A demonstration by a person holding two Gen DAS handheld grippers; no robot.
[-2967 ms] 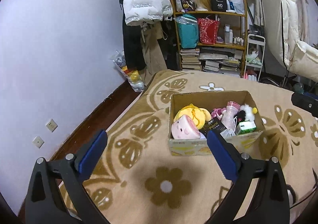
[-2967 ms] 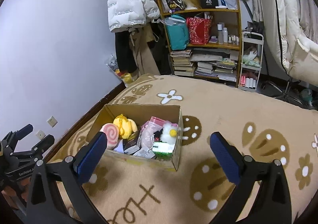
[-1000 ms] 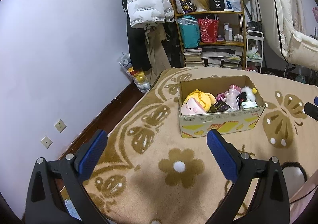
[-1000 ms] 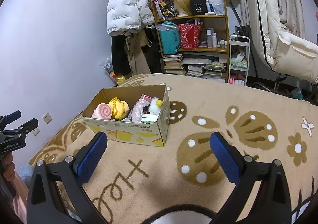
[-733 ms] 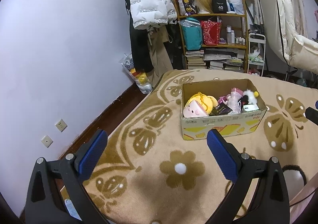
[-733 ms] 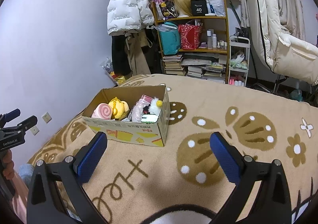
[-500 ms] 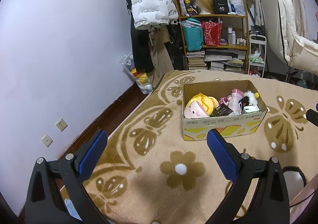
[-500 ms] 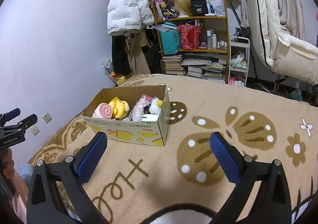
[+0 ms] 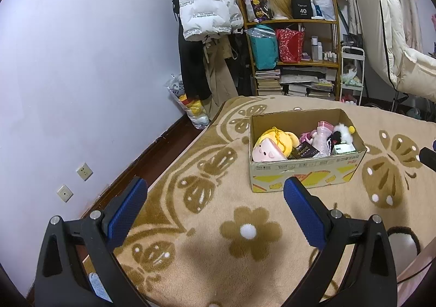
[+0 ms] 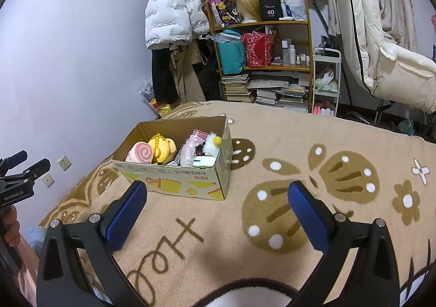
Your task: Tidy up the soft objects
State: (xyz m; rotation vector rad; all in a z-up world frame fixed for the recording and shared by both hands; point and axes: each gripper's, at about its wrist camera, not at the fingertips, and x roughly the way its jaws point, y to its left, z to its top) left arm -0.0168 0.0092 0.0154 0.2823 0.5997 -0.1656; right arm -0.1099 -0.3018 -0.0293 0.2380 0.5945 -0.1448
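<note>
A cardboard box [image 9: 305, 170] [image 10: 174, 179] sits on a beige blanket with brown patterns. It holds a pink-faced yellow plush [image 9: 272, 145] [image 10: 159, 147], a white fluffy toy with a yellow ball [image 9: 344, 131] [image 10: 211, 143], a pink bag [image 9: 321, 134] and small packages. My left gripper [image 9: 215, 198] is open and empty, well short of the box. My right gripper [image 10: 218, 199] is open and empty, just in front of the box's right corner. The left gripper also shows at the right wrist view's left edge [image 10: 19, 173].
A shelf [image 10: 261, 61] with books, bags and bottles stands behind the bed. A white jacket [image 9: 207, 7] hangs on the wall. A white trolley [image 10: 325, 81] and a padded chair [image 10: 381, 42] stand at the right. The bed's left edge drops to a dark floor [image 9: 169, 143].
Both grippers have drawn back and up from the box, which now looks smaller and farther. In the last half second almost nothing moves. Both stay open.
</note>
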